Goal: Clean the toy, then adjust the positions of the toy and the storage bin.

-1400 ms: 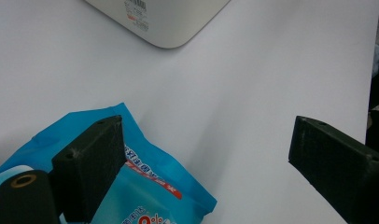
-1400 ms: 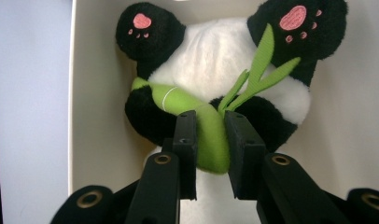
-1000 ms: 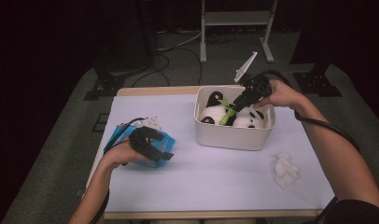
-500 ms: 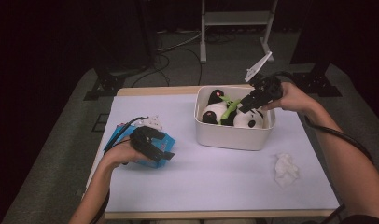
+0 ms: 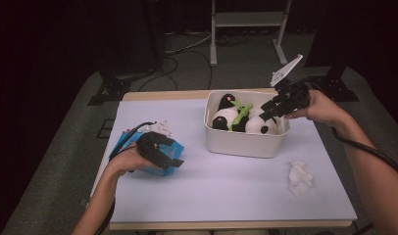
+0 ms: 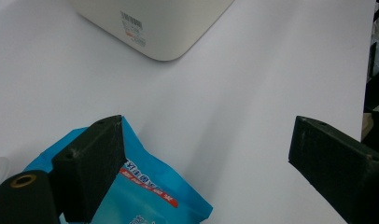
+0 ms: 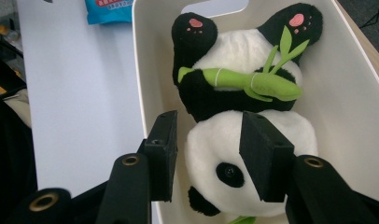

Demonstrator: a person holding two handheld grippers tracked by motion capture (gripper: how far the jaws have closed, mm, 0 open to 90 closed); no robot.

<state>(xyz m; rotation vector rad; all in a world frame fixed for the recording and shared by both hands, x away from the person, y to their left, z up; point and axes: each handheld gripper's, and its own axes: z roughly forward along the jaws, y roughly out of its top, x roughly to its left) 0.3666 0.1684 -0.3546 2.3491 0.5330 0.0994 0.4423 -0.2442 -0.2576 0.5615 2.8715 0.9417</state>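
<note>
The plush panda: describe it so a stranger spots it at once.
On the white table, find the cream bin toward the far right. The plush panda lies inside, pink-soled feet up, hugging a green bamboo sprig; nothing else on the table is black and white.

Pale lilac-white table (image 5: 226, 196), wood edge along far side, seen from above. Crumpled white tissue (image 5: 301, 177) lying alone nr right edge, well apart from everything else on top. Small wad of clear/white wrapper (image 5: 157, 128) at left side of tabletop. Grey floor covering (image 5: 64, 161) under and around table. Behind, at top centre, lower part of light metal rack (image 5: 248, 19) w/ two legs on floor; loose cables (image 5: 187, 54) trailing just left of it. Black stand base (image 5: 111, 90) off far-left corner, another (image 5: 341, 85) off far-right corner. Background dark, detail lost.
</note>
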